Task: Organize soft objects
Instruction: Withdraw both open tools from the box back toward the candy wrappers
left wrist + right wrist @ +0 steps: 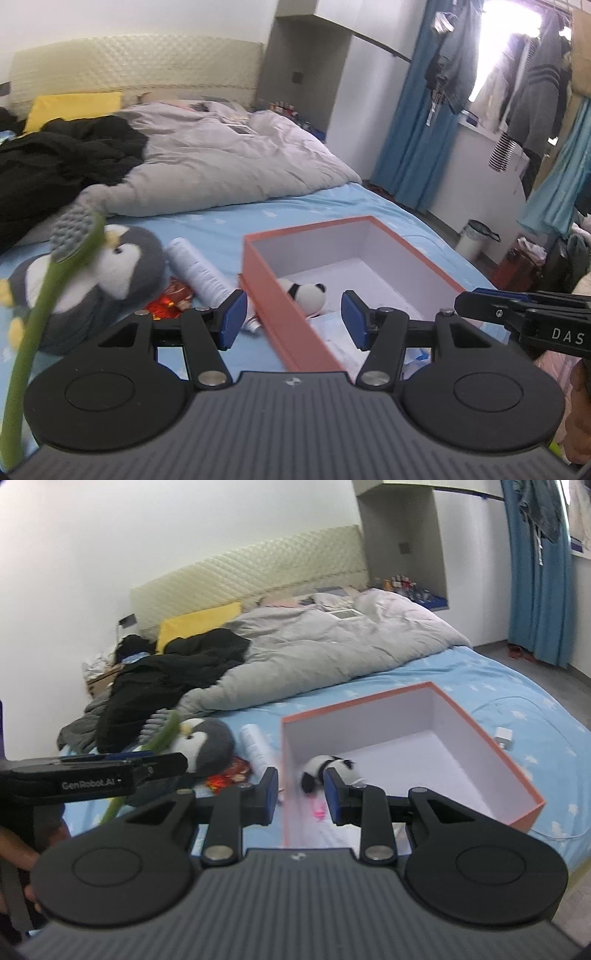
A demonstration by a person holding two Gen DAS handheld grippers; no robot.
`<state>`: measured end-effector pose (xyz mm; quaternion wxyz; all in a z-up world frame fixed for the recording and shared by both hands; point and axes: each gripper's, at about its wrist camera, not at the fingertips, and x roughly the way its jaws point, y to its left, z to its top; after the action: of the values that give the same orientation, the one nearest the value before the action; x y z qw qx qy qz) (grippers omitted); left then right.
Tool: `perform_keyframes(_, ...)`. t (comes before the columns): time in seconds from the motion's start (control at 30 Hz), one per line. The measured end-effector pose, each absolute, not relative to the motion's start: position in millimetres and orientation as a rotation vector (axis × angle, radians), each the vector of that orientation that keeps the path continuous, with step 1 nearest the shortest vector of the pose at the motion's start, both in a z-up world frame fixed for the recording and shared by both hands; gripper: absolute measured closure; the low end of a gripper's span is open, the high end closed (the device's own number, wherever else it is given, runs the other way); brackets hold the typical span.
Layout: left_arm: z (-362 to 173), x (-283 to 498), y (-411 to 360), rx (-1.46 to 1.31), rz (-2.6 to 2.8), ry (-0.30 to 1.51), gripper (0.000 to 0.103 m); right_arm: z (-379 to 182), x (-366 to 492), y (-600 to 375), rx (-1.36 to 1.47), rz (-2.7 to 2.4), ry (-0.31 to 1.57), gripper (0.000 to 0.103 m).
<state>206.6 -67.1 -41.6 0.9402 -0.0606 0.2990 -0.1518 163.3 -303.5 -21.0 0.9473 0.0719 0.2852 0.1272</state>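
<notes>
A: Right up front, the left gripper (293, 319), blue fingers (233, 317) spread wide with nothing between them, hovering over the near left corner of the orange box (273, 291).

B: And the right gripper (300, 796) beside it, also spread and holding nothing. Its fingers (269, 794) straddle the box's (476, 738) left wall.

A: Inside the box, a small panda toy (308, 293) lies on the white floor near that left wall.

B: Confirmed from the right view: panda (328, 770) lying on its side, just beyond the fingertips.

A: Out on the blue bedsheet (236, 218), the grey penguin plush (110, 266) sits left of the box, with a white roll (195, 266) between them and a red wrapper (170, 301) in front.

B: A green stem (48, 291) with a grey knitted head leans across the penguin (207, 744). Behind, a grey duvet (332, 646) and black clothes (177, 672) are heaped towards the headboard.
</notes>
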Motion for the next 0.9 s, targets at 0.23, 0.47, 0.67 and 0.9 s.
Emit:
perform_keyframes(0.23, -50.0, 173.9, -34.2, -0.169, -0.244, 0.598, 0.041, -23.7, 144.3, -273.6, 0.12, 0.311, 0.547, 0.072)
perform_keyframes(0.47, -58.2, 149.1, -15.5, -0.185, -0.194, 0.594, 0.041, -33.0, 130.1, -249.3, 0.119, 0.36, 0.55, 0.072)
perform_keyframes(0.67, -65.6, 132.1, -2.5, -0.202, -0.158, 0.598, 0.041, -44.8, 118.4, -230.1, 0.119, 0.391, 0.556, 0.072)
perform_keyframes(0.9, -80.8, 112.6, 3.8, -0.196, -0.131, 0.619, 0.041, -57.5, 108.2, -210.2, 0.105, 0.416, 0.563, 0.072)
